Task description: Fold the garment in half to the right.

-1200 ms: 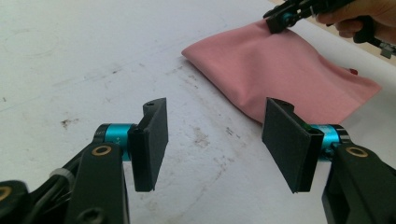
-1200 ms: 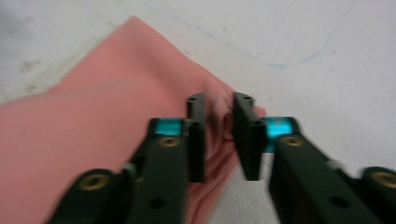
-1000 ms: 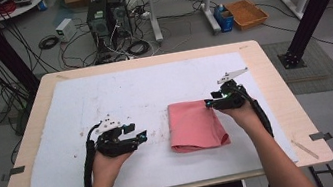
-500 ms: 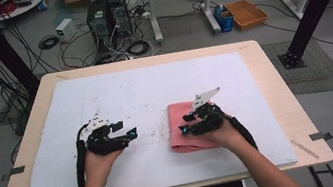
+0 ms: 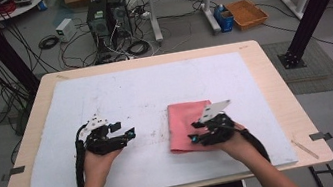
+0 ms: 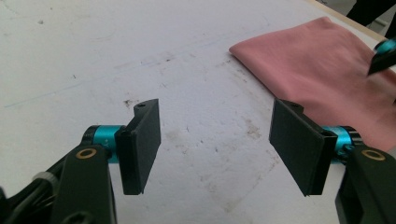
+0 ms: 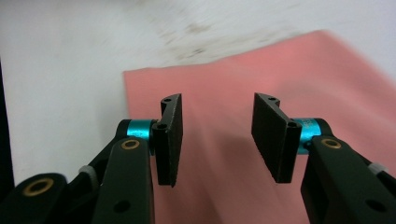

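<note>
Lying folded on the white mat (image 5: pixel 144 92) in the high view, the pink cloth (image 5: pixel 186 120) sits under the right gripper (image 5: pixel 201 137), while the left gripper view shows the left gripper (image 6: pixel 215 144) gaping beside it, and the right gripper view, somewhat blurred, shows jaws apart just above pink fabric, perhaps not touching.

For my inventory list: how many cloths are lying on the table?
1. A pink cloth lies folded on the white mat, right of centre, under the right gripper. Nothing suggests another cloth.
</note>
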The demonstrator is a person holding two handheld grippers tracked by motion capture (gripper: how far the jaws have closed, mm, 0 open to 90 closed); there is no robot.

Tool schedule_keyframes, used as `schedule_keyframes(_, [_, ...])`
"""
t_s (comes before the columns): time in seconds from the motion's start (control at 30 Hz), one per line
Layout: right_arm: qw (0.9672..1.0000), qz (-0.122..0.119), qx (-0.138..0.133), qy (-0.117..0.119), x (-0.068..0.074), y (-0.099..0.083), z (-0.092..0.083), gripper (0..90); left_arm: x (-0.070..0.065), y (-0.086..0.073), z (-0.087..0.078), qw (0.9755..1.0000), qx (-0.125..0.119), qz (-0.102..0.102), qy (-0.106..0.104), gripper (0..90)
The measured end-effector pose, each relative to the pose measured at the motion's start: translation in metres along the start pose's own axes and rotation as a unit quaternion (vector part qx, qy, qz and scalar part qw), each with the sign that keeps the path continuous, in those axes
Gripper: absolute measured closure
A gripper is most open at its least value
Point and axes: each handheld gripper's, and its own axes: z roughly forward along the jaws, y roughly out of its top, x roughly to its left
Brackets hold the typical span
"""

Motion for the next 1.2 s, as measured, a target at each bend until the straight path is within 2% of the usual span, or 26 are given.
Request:
schedule_keyframes(0.1, [0.9984,0.041,-0.002,-0.038,-0.017,-0.021,-0.024,53.7,0.001,0.000,0.001,1.0000,0.001,-0.001,0.000,34.1])
schedule_keyframes(0.2, [0.9954,0.085,0.001,-0.045,-0.026,-0.040,-0.030,54.2,0.001,0.000,0.002,1.0000,0.000,-0.003,0.001,34.1])
schedule_keyframes(0.27, [0.9951,0.084,-0.007,-0.051,-0.028,-0.043,-0.028,58.2,0.001,0.001,0.003,1.0000,0.000,-0.002,0.001,34.1])
schedule_keyframes(0.33, [0.9951,0.067,-0.039,-0.062,-0.031,-0.035,-0.028,60.0,0.000,0.001,0.004,1.0000,0.000,-0.002,0.002,34.1])
schedule_keyframes(0.4, [0.9958,0.063,-0.046,-0.047,-0.036,-0.022,-0.023,60.0,-0.001,0.000,0.006,1.0000,0.003,-0.002,0.000,34.1])
schedule_keyframes(0.47, [0.9967,0.057,-0.042,-0.040,-0.041,-0.012,-0.013,60.0,-0.001,-0.001,0.006,1.0000,0.007,-0.001,-0.001,34.1])
schedule_keyframes(0.53, [0.9971,0.070,-0.016,-0.025,-0.049,-0.007,0.001,59.5,0.000,-0.002,0.006,1.0000,0.008,0.000,0.002,34.1])
schedule_keyframes(0.57, [0.9968,0.073,0.001,-0.033,-0.054,-0.008,0.008,59.5,0.000,-0.002,0.006,1.0000,0.009,-0.002,0.002,34.1])
schedule_keyframes(0.6, [0.9956,0.082,0.018,-0.041,-0.061,-0.011,0.012,59.2,0.001,-0.003,0.006,1.0000,0.009,-0.001,0.002,34.1])
schedule_keyframes(0.7, [0.9909,0.119,0.028,-0.056,-0.080,-0.026,0.010,58.3,0.003,-0.005,0.007,0.9999,0.015,-0.002,0.004,34.1])
schedule_keyframes(0.73, [0.9888,0.136,0.029,-0.055,-0.087,-0.033,0.008,56.6,0.003,-0.005,0.008,0.9999,0.016,-0.003,0.005,34.1])
schedule_keyframes(0.77, [0.9878,0.145,0.027,-0.050,-0.089,-0.037,0.005,56.2,0.003,-0.005,0.008,0.9998,0.017,-0.004,0.004,34.1])
schedule_keyframes(0.8, [0.9882,0.143,0.020,-0.053,-0.087,-0.039,0.001,56.2,0.003,-0.005,0.008,0.9999,0.016,-0.004,0.003,34.1])
schedule_keyframes(0.93, [0.9912,0.118,-0.014,-0.058,-0.074,-0.034,-0.015,56.2,0.002,-0.005,0.007,0.9999,0.013,-0.005,0.004,34.1])
schedule_keyframes(1.0, [0.9916,0.106,-0.022,-0.070,-0.070,-0.030,-0.018,54.9,0.002,-0.004,0.007,0.9999,0.012,-0.006,0.003,34.1])
schedule_keyframes(1.07, [0.9901,0.110,-0.032,-0.082,-0.075,-0.026,-0.017,54.4,0.001,-0.003,0.007,0.9999,0.010,-0.004,0.003,34.1])
schedule_keyframes(1.2, [0.9848,0.145,-0.029,-0.091,-0.095,-0.017,-0.003,53.8,-0.001,-0.003,0.008,0.9999,0.010,-0.002,0.000,34.1])
